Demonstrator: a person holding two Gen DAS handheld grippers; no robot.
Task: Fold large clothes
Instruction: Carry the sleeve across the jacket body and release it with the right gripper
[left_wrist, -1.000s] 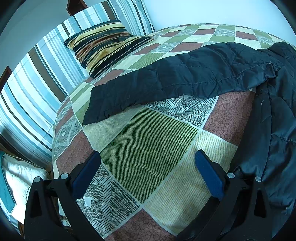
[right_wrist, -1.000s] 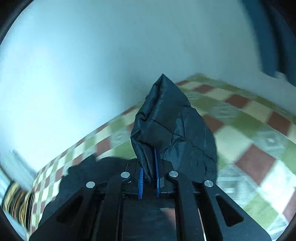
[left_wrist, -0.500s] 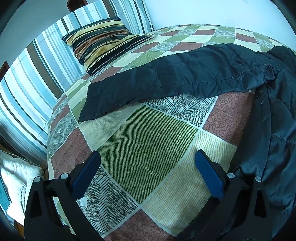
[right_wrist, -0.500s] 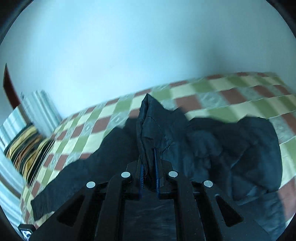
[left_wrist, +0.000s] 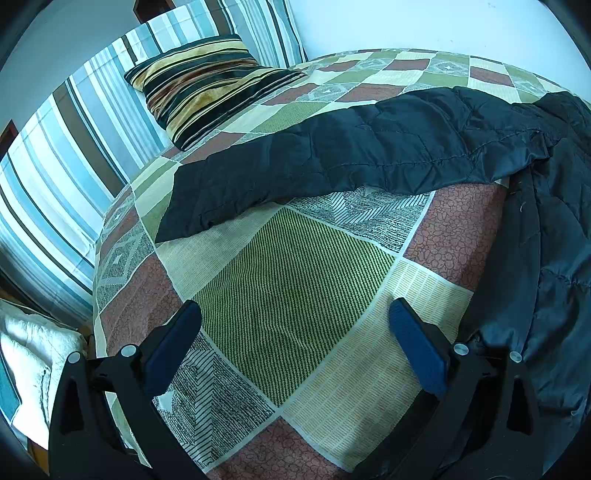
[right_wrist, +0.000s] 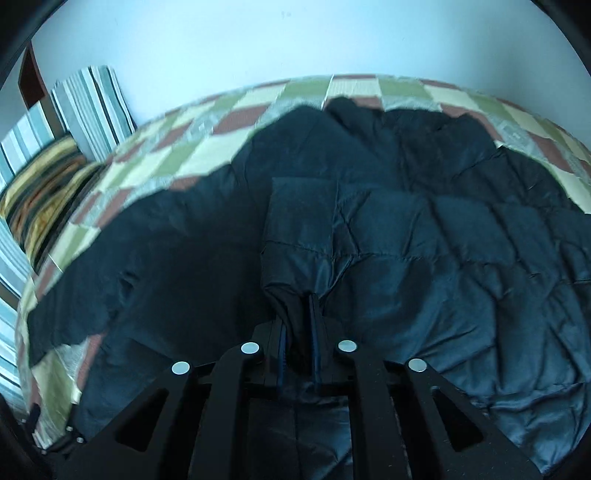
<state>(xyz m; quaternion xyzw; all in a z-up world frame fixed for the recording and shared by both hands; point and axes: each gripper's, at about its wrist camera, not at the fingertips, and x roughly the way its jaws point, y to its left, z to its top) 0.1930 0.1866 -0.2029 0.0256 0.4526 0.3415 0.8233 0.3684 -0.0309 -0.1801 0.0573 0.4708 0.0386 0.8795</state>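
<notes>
Jacket (right_wrist: 424, 251), dark and quilted, lies spread across the bed (left_wrist: 295, 280), one sleeve (left_wrist: 332, 166) running long toward the pillow (left_wrist: 207, 99) at the bed's head corner. The right hand-held gripper (right_wrist: 297, 332) sits over its middle with a pinched fold between jaws that are beginning to open. The left hand-held gripper (left_wrist: 295, 339) hovers wide open and empty over bare bedspread, the sleeve ahead of it. Motion blur smears the far edge, and the jacket's near hem is cut off.

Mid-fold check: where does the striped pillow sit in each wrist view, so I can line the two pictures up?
Left wrist: striped pillow at upper left, at the head of the bed.
Right wrist: same pillow at the far left edge, blurred.
Shared landmark: the black jacket spread over the patchwork bedspread.
</notes>
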